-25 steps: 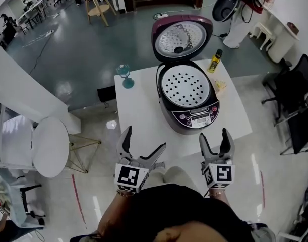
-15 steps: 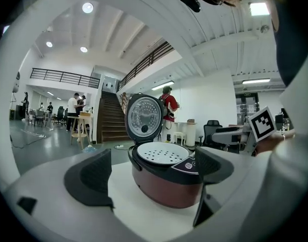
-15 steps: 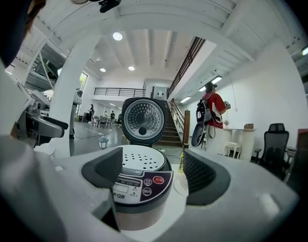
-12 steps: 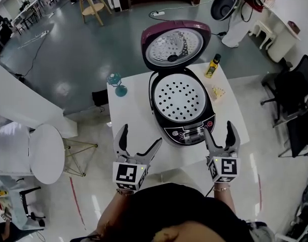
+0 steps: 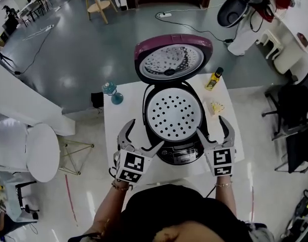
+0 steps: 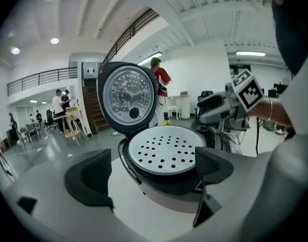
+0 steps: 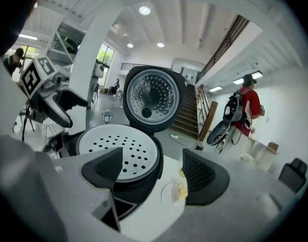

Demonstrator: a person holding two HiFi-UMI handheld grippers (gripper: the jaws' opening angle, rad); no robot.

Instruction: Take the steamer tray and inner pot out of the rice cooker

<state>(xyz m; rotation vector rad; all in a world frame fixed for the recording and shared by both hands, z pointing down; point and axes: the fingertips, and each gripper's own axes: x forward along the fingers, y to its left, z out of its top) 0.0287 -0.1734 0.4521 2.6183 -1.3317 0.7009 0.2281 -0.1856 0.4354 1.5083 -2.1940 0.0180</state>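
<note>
The maroon rice cooker [image 5: 176, 153] stands on the white table [image 5: 121, 117] with its lid [image 5: 173, 59] tipped up at the back. A white perforated steamer tray [image 5: 172, 115] sits in its mouth and hides the inner pot beneath. My left gripper [image 5: 143, 135] is open at the cooker's front left, apart from it. At the front right, my right gripper [image 5: 212, 127] is open too. The left gripper view looks across the tray [image 6: 166, 149] between spread jaws. In the right gripper view, the tray [image 7: 118, 145] lies beyond the left jaw.
A yellow bottle [image 5: 214, 79] and a small yellow packet [image 5: 216, 107] lie right of the cooker. A teal glass [image 5: 112, 92] stands at the table's back left corner. A round white chair [image 5: 40, 153] is on the floor to the left, and black office chairs [image 5: 295, 110] to the right.
Both grippers have come forward from the table's near edge to either side of the cooker's front. They stay open. The cooker and tray have not moved.
</note>
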